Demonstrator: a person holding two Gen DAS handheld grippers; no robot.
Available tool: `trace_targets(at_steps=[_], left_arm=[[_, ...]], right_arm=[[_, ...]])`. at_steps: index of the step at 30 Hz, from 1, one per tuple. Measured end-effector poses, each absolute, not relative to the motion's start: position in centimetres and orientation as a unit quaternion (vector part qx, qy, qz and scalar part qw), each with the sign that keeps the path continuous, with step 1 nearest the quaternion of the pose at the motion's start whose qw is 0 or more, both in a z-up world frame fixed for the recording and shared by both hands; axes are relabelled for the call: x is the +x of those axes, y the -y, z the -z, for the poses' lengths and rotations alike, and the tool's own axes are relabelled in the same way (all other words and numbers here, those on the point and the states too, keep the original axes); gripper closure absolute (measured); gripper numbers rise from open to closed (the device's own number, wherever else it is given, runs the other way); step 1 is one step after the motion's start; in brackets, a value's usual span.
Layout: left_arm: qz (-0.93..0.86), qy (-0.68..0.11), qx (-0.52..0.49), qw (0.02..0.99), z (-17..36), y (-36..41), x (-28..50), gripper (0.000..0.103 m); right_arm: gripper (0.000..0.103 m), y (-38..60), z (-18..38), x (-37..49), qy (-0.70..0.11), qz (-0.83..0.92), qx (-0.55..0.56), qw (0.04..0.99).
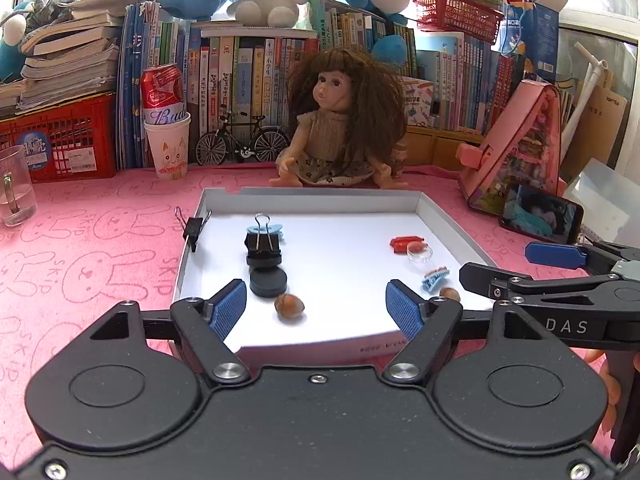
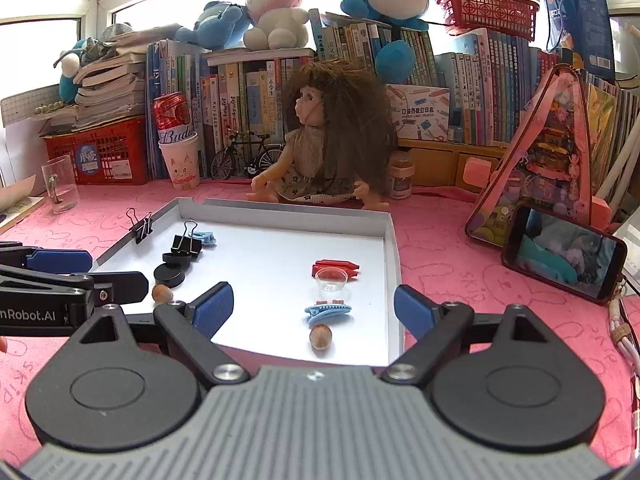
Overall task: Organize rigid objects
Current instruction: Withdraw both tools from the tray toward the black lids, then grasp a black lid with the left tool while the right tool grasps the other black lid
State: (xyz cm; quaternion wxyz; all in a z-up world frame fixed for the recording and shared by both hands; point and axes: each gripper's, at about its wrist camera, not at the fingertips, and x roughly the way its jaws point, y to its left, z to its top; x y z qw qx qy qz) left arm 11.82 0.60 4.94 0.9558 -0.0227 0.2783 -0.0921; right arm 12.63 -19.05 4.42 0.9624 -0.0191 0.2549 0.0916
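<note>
Left wrist view: the left claw [image 1: 316,310] hangs low over the near edge of the white tray [image 1: 320,200], tilted down, jaws apart with nothing between them; a hazelnut [image 1: 289,307] lies just ahead, beside a black round disc [image 1: 268,282]. The right claw [image 1: 504,266] reaches in from the right.

Right wrist view: the right claw [image 2: 314,312], jaws wide apart and empty, points down at a blue hair clip [image 2: 328,311] and a second hazelnut [image 2: 321,337] in the tray on the pink table [image 2: 460,264].
</note>
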Motion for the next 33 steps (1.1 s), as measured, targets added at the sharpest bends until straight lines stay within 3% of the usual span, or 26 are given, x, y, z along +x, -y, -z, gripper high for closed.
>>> trace_targets(at_steps=[33], left_arm=[[0.194, -0.293, 0.01, 0.936, 0.1, 0.2, 1.7, 0.025]], right_arm=[[0.001, 20.9, -0.3, 4.1, -0.245, -0.135, -0.027, 0.96]])
